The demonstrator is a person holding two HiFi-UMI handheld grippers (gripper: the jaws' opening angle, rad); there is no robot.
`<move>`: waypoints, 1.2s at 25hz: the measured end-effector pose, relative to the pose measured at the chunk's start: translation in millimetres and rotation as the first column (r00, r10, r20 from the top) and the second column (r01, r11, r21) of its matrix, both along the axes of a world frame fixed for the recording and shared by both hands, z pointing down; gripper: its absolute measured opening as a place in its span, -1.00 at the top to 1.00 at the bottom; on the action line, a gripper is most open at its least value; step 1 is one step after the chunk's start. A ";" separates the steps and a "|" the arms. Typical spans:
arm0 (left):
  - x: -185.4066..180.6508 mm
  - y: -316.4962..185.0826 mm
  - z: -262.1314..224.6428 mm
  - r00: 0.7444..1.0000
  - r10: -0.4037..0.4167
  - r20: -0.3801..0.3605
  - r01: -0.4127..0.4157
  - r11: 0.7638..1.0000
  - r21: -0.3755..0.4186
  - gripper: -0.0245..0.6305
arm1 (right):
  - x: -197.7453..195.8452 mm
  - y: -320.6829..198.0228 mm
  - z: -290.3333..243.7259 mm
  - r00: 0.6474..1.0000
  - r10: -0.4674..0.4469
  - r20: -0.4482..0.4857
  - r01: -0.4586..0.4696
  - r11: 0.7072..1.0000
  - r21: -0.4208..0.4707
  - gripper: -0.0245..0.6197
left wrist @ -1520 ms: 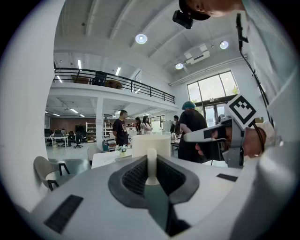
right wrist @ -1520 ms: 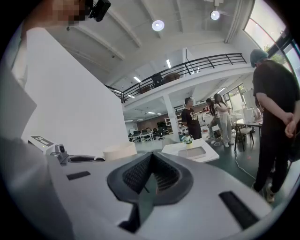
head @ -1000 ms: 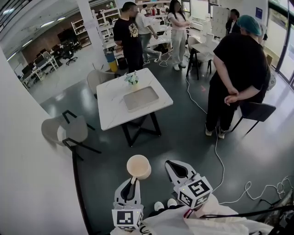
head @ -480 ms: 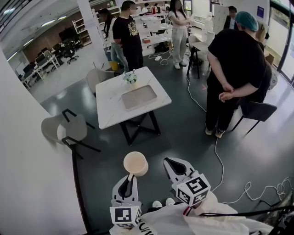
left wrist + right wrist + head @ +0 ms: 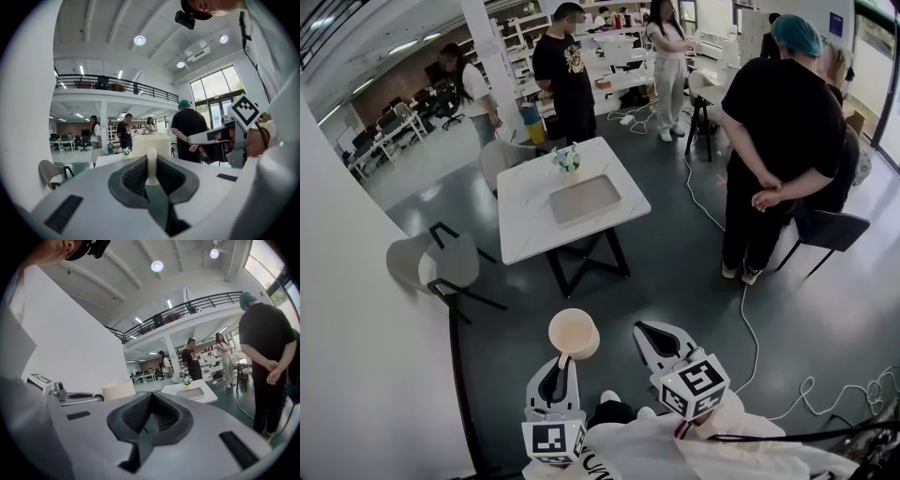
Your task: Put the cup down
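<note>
One cup (image 5: 574, 334) held upright above the floor, handle clamped in the left tongs (image 5: 567, 364), well apart from the worktop (image 5: 530, 216). Judged gripped so to keep the rim level until set-down. Right tongs (image 5: 649, 332) closed together on nothing, parked just beside.

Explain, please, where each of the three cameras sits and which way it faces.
Head view: on the person's head, looking steeply down toward the white table; shows the left gripper, right gripper and white clothing.
Left gripper view: on the left gripper, looking along jaws shut on the handle of the cup; right gripper at right.
Right gripper view: on the right gripper, looking along shut, empty jaws; left gripper and cup at left.
Shared: all three see the table and the person in the green cap.
</note>
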State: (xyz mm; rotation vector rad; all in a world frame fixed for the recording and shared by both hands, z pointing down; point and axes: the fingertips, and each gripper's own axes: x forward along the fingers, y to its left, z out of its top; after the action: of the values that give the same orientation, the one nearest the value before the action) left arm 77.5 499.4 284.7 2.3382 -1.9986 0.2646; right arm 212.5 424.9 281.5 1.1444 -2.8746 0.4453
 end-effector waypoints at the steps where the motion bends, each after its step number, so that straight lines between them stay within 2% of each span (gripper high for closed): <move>1: -1.7 -2.0 1.5 1.000 -0.005 0.001 0.005 1.000 -0.001 0.77 | -1.2 -2.2 1.9 1.000 -0.003 -0.001 0.003 1.000 -0.001 0.91; 12: -24.2 -37.9 8.1 0.999 -0.032 -0.013 0.032 0.999 0.019 0.77 | -11.1 -36.6 8.7 1.000 0.008 -0.028 -0.007 1.000 0.008 0.91; 18: -37.9 -70.5 16.9 1.000 -0.013 -0.015 0.014 1.000 0.007 0.77 | -19.0 -67.3 14.5 0.999 0.034 -0.037 -0.034 0.999 -0.003 0.91; 30: -100.4 -166.4 28.1 1.000 -0.007 -0.027 0.006 1.000 -0.018 0.77 | -86.1 -163.3 31.0 0.998 0.030 -0.057 -0.032 0.999 -0.035 0.91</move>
State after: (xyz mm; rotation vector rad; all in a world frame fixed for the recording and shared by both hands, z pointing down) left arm -22.9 333.0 312.8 2.3116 -1.9828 0.2475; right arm 126.4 261.6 312.5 1.1773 -2.7938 0.4555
